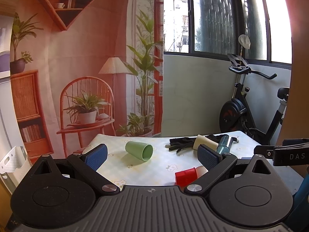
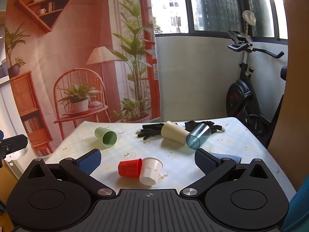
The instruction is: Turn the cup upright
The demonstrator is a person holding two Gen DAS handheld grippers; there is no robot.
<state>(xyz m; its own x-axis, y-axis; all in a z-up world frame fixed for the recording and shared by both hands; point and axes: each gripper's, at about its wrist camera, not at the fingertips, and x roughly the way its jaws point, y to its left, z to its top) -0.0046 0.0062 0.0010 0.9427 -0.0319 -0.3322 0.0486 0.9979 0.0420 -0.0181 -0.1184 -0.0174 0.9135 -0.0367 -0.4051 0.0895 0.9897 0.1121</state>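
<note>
Several cups lie on their sides on the flower-print table. A green cup lies at the far left, mouth toward me. A red cup lies near the front, touching a white cup. A cream cup and a clear blue cup lie at the back. My left gripper is open and empty, above the table's near side. My right gripper is open and empty, above the red and white cups.
Black gloves lie at the back beside the cream cup. A blue cloth lies at the right front. An exercise bike stands behind the table's right side. A printed backdrop hangs behind. A white basket sits left of the table.
</note>
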